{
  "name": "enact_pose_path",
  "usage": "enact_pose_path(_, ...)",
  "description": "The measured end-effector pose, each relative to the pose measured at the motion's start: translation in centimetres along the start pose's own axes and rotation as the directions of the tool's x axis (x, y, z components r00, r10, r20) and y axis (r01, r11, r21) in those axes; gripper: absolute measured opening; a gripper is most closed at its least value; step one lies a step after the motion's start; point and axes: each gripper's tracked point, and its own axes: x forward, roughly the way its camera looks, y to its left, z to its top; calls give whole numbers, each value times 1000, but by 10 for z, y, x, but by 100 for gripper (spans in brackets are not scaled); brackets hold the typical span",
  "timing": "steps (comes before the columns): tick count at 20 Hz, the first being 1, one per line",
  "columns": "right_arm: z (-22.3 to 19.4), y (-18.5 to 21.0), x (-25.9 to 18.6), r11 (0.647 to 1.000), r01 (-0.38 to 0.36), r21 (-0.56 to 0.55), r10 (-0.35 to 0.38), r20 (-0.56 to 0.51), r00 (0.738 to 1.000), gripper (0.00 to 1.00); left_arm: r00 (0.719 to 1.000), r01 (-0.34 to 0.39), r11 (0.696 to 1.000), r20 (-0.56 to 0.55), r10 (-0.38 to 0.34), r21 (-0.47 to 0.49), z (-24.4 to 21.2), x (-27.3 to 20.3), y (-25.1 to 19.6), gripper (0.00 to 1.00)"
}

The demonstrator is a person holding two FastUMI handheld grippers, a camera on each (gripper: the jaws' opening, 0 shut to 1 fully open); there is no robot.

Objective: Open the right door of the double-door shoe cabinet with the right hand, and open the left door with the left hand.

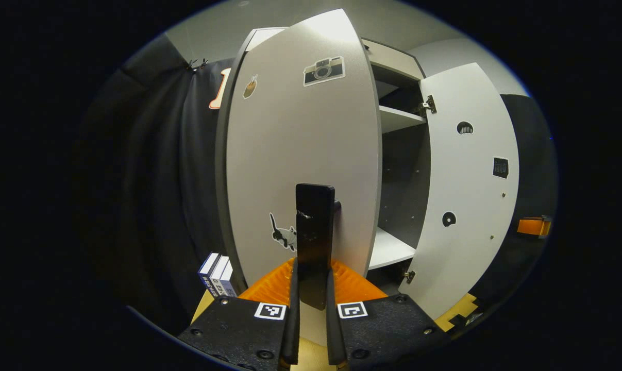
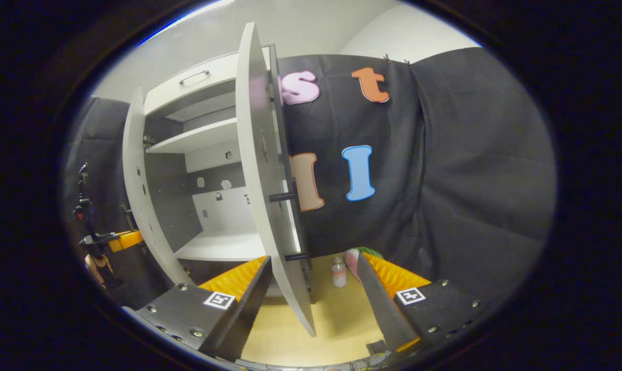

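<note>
The shoe cabinet (image 1: 393, 67) stands straight ahead of the left tool (image 1: 312, 304), pale grey outside and dark grey inside, with 2 white shelves (image 1: 398, 117) visible between its doors. The left door (image 1: 300, 154) is a flat matte panel, close in front of the left tool and swung partly out. It carries 3 stickers: a camera (image 1: 324, 70) near the top, a small brownish one (image 1: 250, 86) to its left, and a dark cat (image 1: 284, 234) low down. The door's long black bar handle (image 1: 315, 237) runs upright, and the left tool is closed on it, both fingers (image 1: 292, 314) pressing its lower end. Further off to the right, the right door (image 1: 470, 185) stands wide open, its pale inner face showing hinges (image 1: 428, 105) and a few small holes.

In the right gripper view, the right door (image 2: 262, 190) is seen edge-on, passing between the fingers of the right tool (image 2: 311, 293). That tool is spread wide, with the door's edge in the gap; neither finger (image 2: 377, 293) visibly presses it. The door's black handle (image 2: 284, 197) sticks out on the side toward the right finger. Left of the door the cabinet interior (image 2: 213, 206) opens up, with the left door (image 2: 135, 190) beyond it and the other tool (image 2: 122, 239) low by that door.

The floor (image 2: 336, 319) under the right tool is smooth yellowish wood. A small bottle (image 2: 338, 273) stands on it ahead. Wrinkled black cloth (image 2: 470, 180) hangs behind, with a plain white wall (image 2: 408, 36) above. Beside the cabinet, low to the left of the left tool, 3 boxes (image 1: 218, 281) stand upright.
</note>
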Motion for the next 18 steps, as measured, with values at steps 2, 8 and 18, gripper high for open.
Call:
enact_pose_path(2,0,2,2,1000,-6,2,6,2,1000,98,1000,-9,1000,0,9,-5,0,-4,5,20)
enact_pose_path(8,-2,6,9,1000,-20,12,20,1,1000,98,1000,-28,1000,-5,28,-7,-1,-16,19,20)
enact_pose_path(18,-8,3,12,999,-23,35,23,-6,1000,98,999,-32,999,-23,33,11,-3,-34,47,13)
